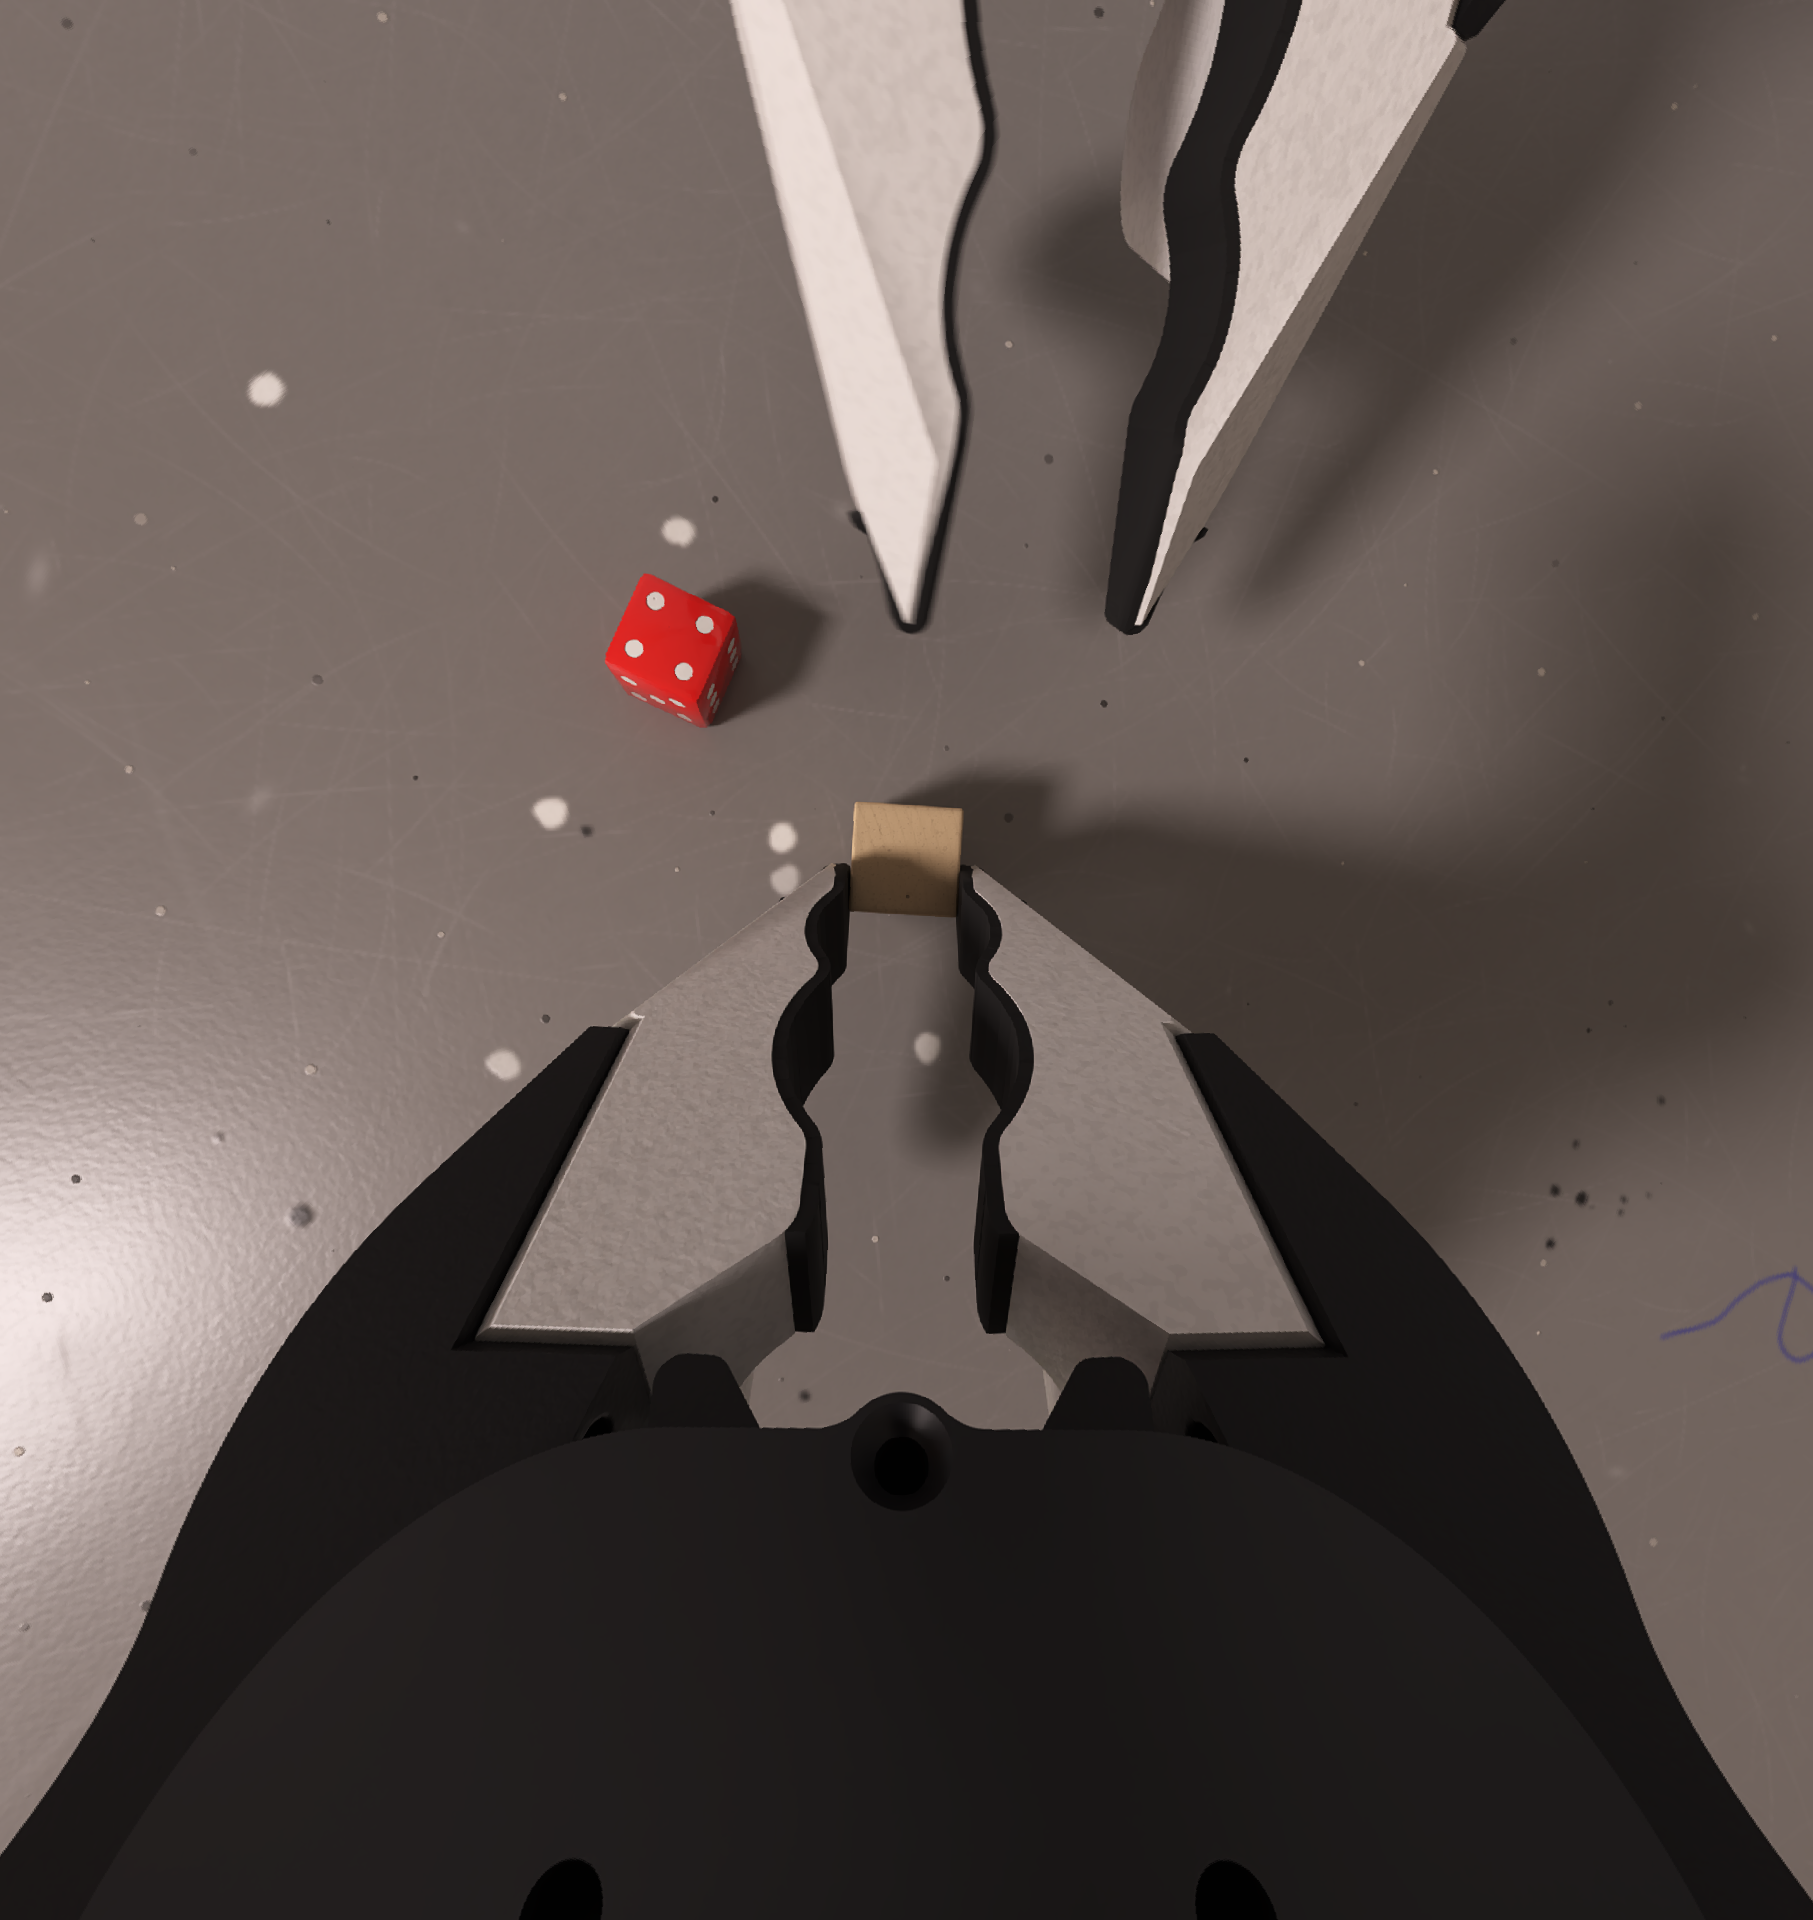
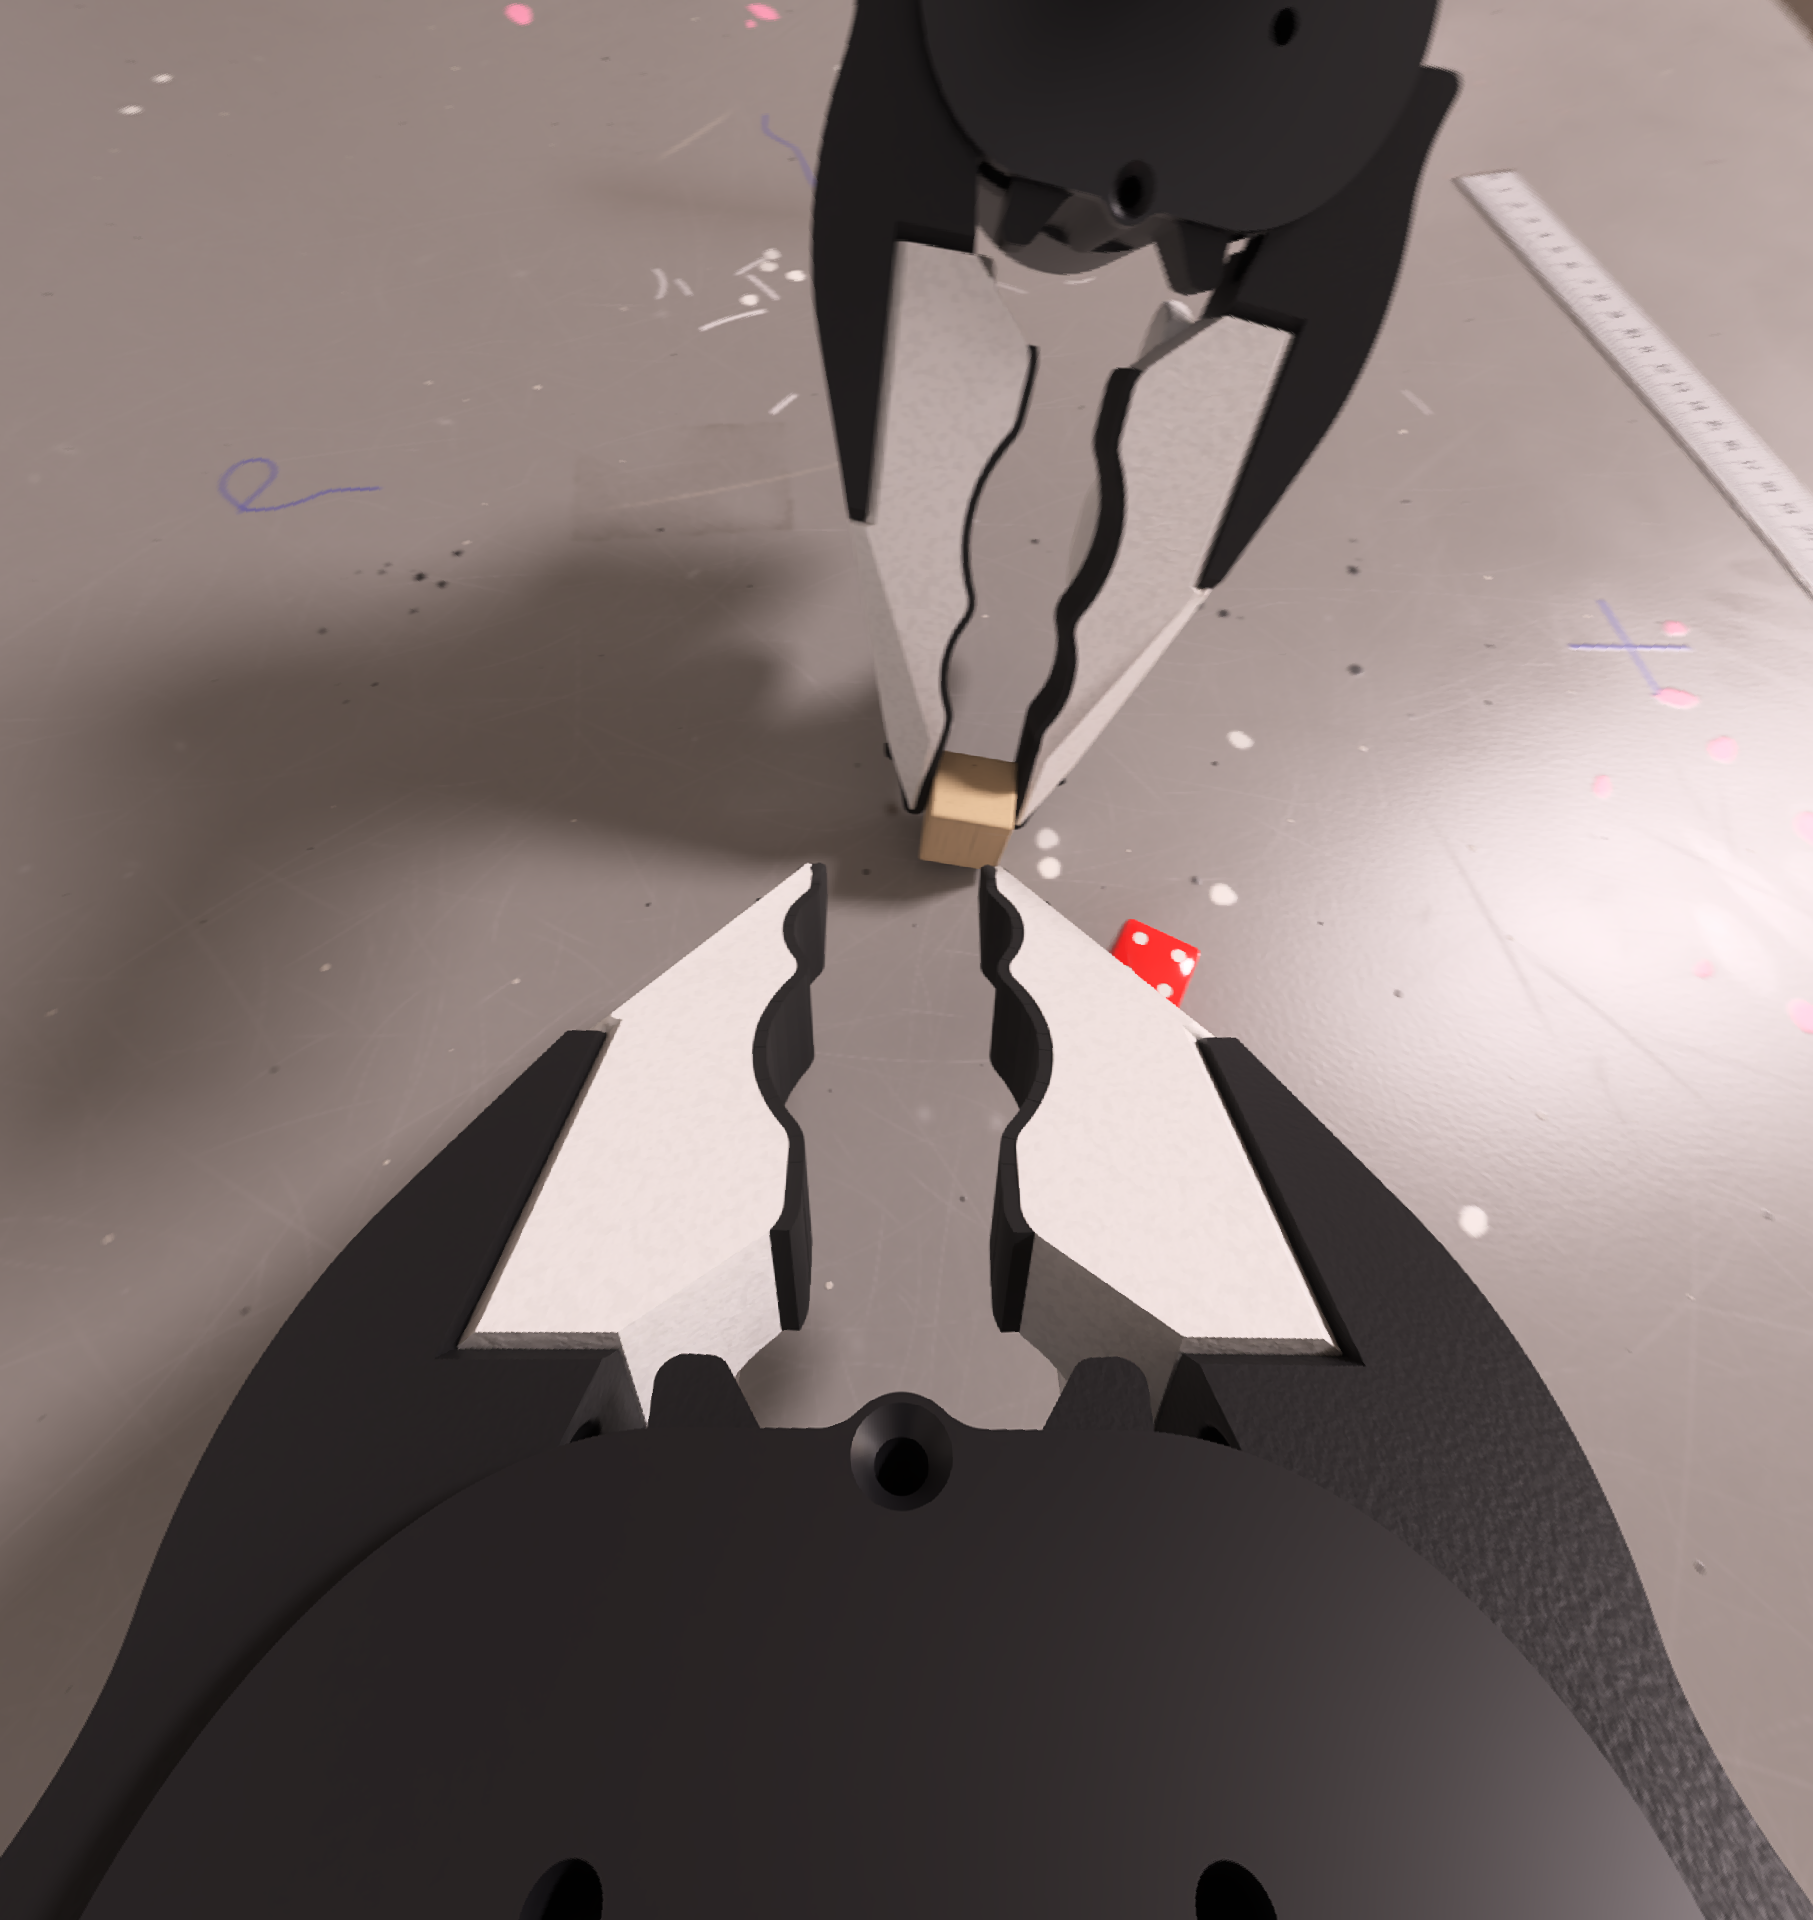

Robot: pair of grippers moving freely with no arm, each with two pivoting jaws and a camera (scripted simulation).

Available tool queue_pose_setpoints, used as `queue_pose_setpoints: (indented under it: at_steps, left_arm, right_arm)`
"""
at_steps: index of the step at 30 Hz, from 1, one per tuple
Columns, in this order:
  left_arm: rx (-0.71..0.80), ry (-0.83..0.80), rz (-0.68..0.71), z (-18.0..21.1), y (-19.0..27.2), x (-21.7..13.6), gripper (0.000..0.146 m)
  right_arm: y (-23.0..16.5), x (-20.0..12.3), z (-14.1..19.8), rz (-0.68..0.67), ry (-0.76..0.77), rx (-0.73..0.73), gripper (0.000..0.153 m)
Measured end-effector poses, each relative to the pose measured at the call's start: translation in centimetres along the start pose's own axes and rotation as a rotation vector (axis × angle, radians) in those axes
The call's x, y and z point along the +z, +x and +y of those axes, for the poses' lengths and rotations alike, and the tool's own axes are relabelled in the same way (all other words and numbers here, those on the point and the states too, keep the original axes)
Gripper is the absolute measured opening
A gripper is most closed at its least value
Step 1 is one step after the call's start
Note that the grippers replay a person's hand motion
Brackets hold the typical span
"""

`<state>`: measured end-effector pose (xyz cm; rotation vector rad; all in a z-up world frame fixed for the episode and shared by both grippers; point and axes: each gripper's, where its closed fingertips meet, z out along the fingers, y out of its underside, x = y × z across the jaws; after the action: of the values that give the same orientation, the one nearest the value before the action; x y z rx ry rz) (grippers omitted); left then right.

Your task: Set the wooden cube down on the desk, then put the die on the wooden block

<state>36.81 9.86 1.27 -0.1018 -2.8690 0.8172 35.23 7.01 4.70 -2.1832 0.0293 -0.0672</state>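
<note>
My left gripper [image 1: 905, 881] is shut on a small wooden cube [image 1: 907, 847], pinched between its fingertips. In the right wrist view the left gripper [image 2: 969, 805] points steeply down and holds the cube [image 2: 967, 826] at or just above the grey desk [image 2: 362, 935]; I cannot tell whether it touches. A red die [image 1: 673, 649] with white pips lies on the desk, left of and beyond the cube. In the right wrist view the die [image 2: 1156, 958] is partly hidden behind my right finger. My right gripper [image 2: 902, 878] is open and empty, facing the cube; it shows in the left wrist view [image 1: 1018, 623] too.
A steel ruler [image 2: 1660, 395] lies along the desk's far right side. The grey desk [image 1: 258, 987] carries paint spots, scratches and a blue pen scribble [image 1: 1775, 1320]. The two grippers face each other closely, tips a short way apart.
</note>
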Motion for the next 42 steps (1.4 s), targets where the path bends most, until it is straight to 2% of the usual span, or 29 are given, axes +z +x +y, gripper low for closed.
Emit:
queue_pose_setpoints:
  at_steps: [5, 11, 17, 23, 26, 29, 34, 36, 40, 42]
  left_arm:
    - [-0.010, -0.023, -0.023, 0.2, -0.2, -0.1, 0.020]
    - [-0.065, -0.072, -0.086, 0.9, -0.9, -0.6, 0.020]
    - [-0.092, -0.135, -0.112, 1.1, -1.0, -0.8, 0.020]
    - [-0.119, -0.140, -0.177, 1.8, -1.4, -1.2, 0.020]
    - [-0.138, -0.100, -0.213, 2.0, -1.6, -1.6, 0.040]
    - [-0.156, -0.016, -0.289, 1.9, -2.1, -2.1, 0.045]
    - [-0.191, 0.115, -0.355, 1.7, -2.0, -2.7, 0.048]
    - [-0.204, 0.136, -0.365, 1.7, -2.0, -2.6, 0.050]
    - [-0.202, 0.167, -0.380, 1.6, -1.9, -2.6, 0.051]
    - [-0.197, 0.190, -0.392, 1.3, -2.0, -2.8, 0.051]
  right_arm:
    - [1.2, -0.2, 0.8, 0.083, -0.023, 0.045, 0.049]
    - [1.7, 0.0, 2.7, 0.121, -0.110, 0.111, 0.046]
    - [2.0, 0.1, 2.7, 0.131, -0.101, 0.131, 0.044]
    - [3.3, 0.4, 2.4, 0.204, -0.086, 0.175, 0.044]
    - [4.1, 0.6, 2.3, 0.229, -0.082, 0.236, 0.046]
    - [4.8, 1.0, 2.5, 0.241, -0.072, 0.311, 0.048]
    - [5.8, 1.3, 2.9, 0.323, -0.087, 0.341, 0.051]
    - [5.9, 1.6, 3.0, 0.320, -0.099, 0.355, 0.048]
    - [5.7, 1.9, 3.3, 0.319, -0.149, 0.344, 0.023]
    - [5.7, 1.8, 3.3, 0.333, -0.151, 0.334, 0.018]
